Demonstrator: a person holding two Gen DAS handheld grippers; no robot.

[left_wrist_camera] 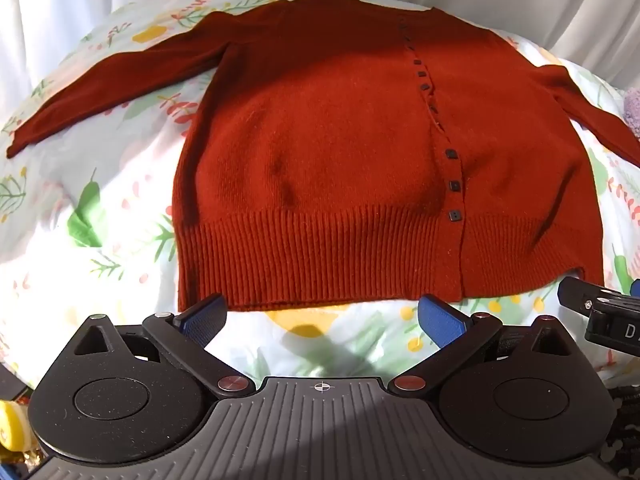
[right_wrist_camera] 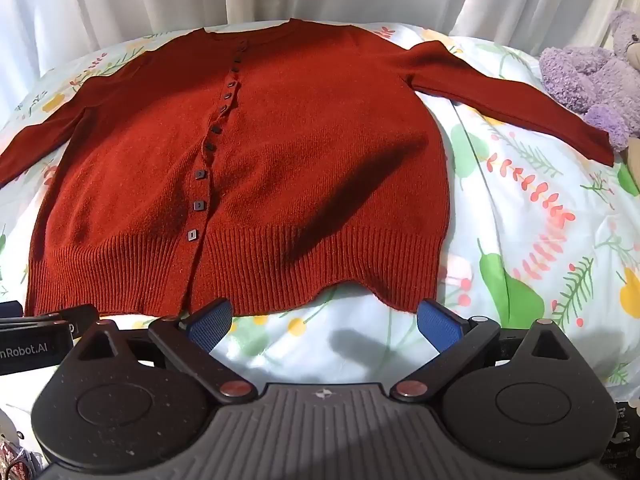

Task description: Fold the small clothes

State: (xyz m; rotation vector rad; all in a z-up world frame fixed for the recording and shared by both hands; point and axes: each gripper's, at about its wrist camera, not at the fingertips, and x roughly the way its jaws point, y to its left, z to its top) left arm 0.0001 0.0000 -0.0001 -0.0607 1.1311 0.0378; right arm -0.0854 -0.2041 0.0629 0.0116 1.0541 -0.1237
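**Cardigan flat, both grippers poised at the hem**

I see the rust-red knitted cardigan with small dark square buttons point(left_wrist_camera: 360, 152) lying flat and buttoned on the bed's white floral-print sheet point(left_wrist_camera: 100, 208), sleeves spread out to either side, ribbed hem nearest me. My left gripper point(left_wrist_camera: 322, 322) hovers just short of the hem with its blue pads as wide apart as they go, holding nothing. My right gripper point(right_wrist_camera: 324, 326) is likewise fully spread and empty, just beside the hem's right half. A fluffy purple soft toy point(right_wrist_camera: 592, 76) sits near the right sleeve's cuff point(right_wrist_camera: 596, 142). I judge no fold is made yet. To do it well, I'd pinch both knit layers together at a sleeve or hem corner, lift low, and keep the fabric taut so the button line stays straight and the toy is not dragged
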